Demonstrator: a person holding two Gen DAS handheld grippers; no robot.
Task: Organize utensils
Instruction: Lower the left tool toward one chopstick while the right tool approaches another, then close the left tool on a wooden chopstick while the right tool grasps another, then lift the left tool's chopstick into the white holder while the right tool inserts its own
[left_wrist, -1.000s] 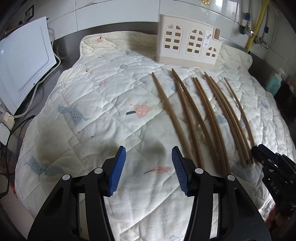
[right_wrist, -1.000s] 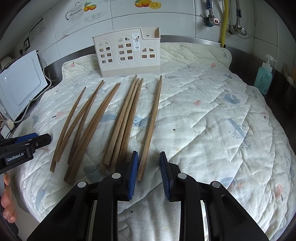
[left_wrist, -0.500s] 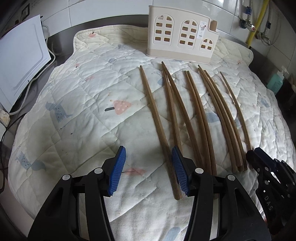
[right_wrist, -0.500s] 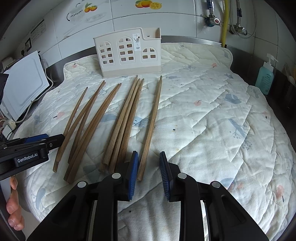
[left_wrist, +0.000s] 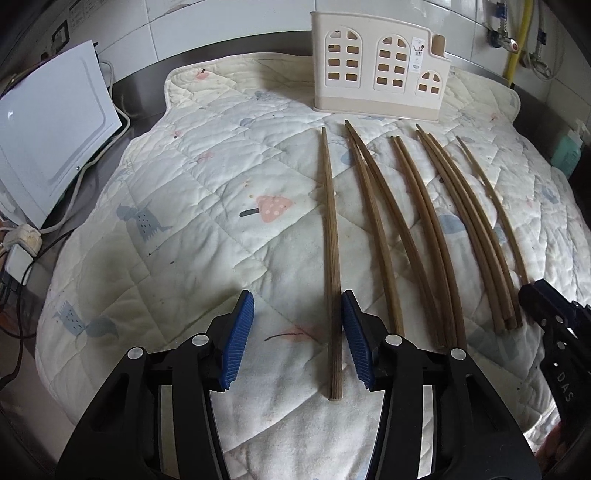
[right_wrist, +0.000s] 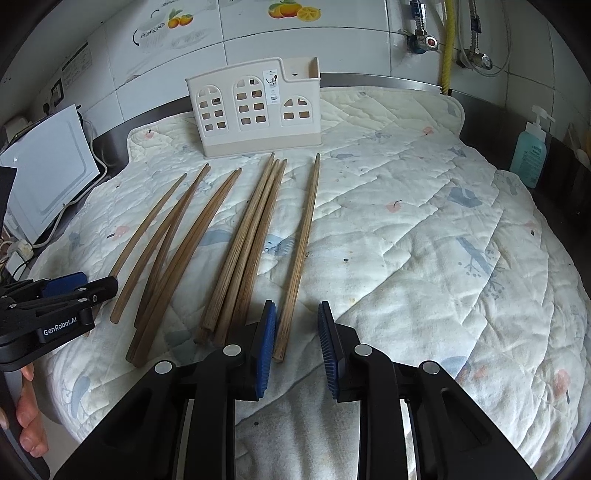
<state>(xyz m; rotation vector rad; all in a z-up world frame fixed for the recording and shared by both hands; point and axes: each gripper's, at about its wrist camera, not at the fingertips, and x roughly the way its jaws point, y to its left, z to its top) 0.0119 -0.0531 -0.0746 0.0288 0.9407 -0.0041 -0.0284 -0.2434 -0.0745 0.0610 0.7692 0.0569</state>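
The left gripper (left_wrist: 297, 332) is spread wide around the butt of the leftmost chopstick (left_wrist: 330, 258), not touching it. The right gripper (right_wrist: 297, 341) gapes at the rightmost chopstick (right_wrist: 301, 251). The other chopsticks (right_wrist: 243, 243) lie between on the quilt (right_wrist: 424, 240); the holder (right_wrist: 255, 110) stands at twelve o'clock.

Black tongs (left_wrist: 297, 332) with ribbed blue pads (left_wrist: 238, 334).
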